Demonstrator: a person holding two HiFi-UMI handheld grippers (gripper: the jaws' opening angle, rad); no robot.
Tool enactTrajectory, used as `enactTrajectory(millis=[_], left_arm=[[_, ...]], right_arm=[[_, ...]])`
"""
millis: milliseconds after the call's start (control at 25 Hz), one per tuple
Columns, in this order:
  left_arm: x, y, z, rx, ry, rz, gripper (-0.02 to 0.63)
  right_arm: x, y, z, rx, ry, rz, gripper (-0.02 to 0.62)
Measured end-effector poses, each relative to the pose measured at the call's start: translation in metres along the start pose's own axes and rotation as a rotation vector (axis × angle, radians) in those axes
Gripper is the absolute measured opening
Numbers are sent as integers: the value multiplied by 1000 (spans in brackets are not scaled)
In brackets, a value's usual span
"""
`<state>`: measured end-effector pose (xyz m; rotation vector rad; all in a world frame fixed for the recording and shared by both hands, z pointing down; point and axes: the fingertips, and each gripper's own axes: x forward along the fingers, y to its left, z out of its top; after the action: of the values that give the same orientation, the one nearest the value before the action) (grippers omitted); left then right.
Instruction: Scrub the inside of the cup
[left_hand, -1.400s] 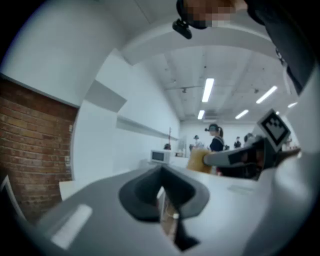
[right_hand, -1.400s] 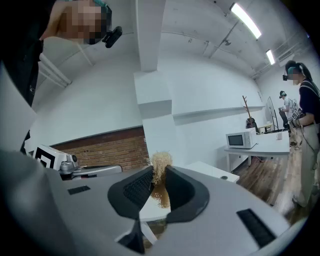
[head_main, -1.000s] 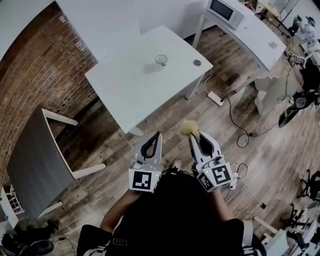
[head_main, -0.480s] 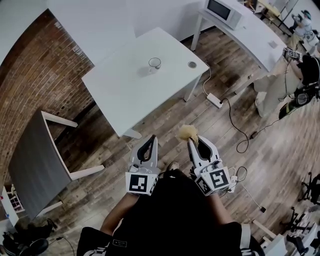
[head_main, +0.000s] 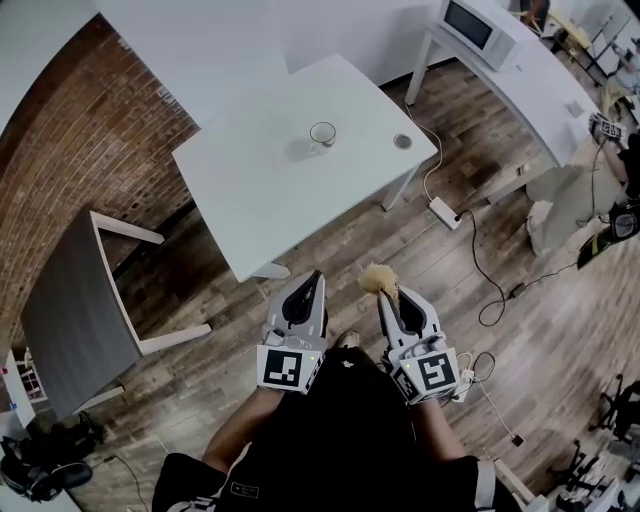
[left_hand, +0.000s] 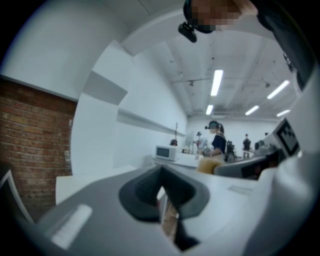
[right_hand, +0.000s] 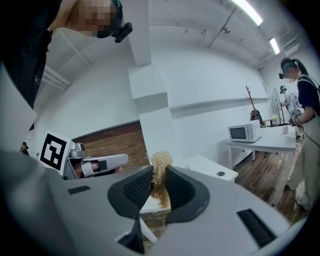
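A clear glass cup (head_main: 322, 133) stands upright near the far side of the white table (head_main: 250, 190). Both grippers hang over the wood floor, short of the table's near corner and well away from the cup. My left gripper (head_main: 308, 283) is shut with nothing between its jaws; its closed tips (left_hand: 161, 192) show in the left gripper view. My right gripper (head_main: 388, 292) is shut on a straw-coloured fibrous scrubber (head_main: 377, 278). The tuft (right_hand: 161, 165) sticks up from between the dark pads (right_hand: 136, 187).
A second white table carries a microwave (head_main: 478, 25) at the back right. A grey chair (head_main: 70, 300) stands at the left by the brick wall (head_main: 70, 130). A power strip (head_main: 441, 212) and cables lie on the floor. People stand in the far background.
The head view has shifted a little, so the table and cup sit slightly further right. Both grippers stay close together in front of the body, with the scrubber still held.
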<state>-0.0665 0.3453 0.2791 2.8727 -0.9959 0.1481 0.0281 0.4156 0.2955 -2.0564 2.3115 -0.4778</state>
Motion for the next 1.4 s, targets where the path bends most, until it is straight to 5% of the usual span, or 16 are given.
enactTrajectory(millis=[760, 1080, 1400], left_arm=[[182, 148, -16, 58, 58, -126, 3], [231, 166, -28, 30, 119, -85, 3], [284, 173, -54, -2, 194, 69, 3]], right_arm=[[226, -64, 47, -53, 84, -25, 63], [283, -102, 68, -100, 115, 46, 63], [336, -139, 65, -116, 156, 253, 63]])
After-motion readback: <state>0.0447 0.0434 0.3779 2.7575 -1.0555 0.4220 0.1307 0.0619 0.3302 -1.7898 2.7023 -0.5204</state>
